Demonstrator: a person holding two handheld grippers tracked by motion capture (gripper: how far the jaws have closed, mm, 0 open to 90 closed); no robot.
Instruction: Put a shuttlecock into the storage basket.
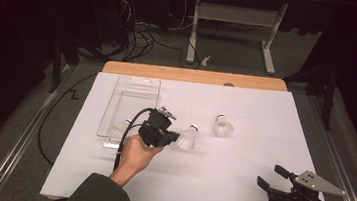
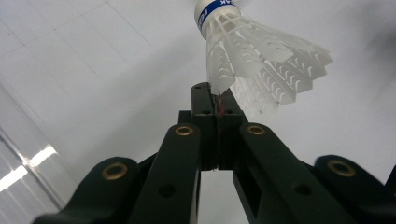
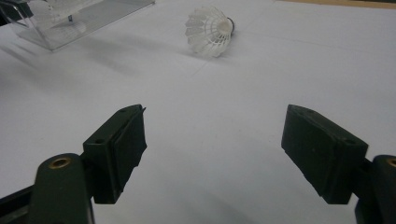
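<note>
- High view: left gripper [image 1: 175, 137] clamped on a shuttlecock [image 1: 187, 140] by a feather edge, held just right of the clear tray [image 1: 134, 87]; second shuttle [image 1: 223, 127] lying farther right. Could easily slip from so thin a hold.
- Left gripper view: jaws together, pinching only one feather tip; may tear or bend.
- Right gripper view: right gripper [image 3: 212, 154] wide apart, holding nothing, resting over bare table; no risk there.
</note>
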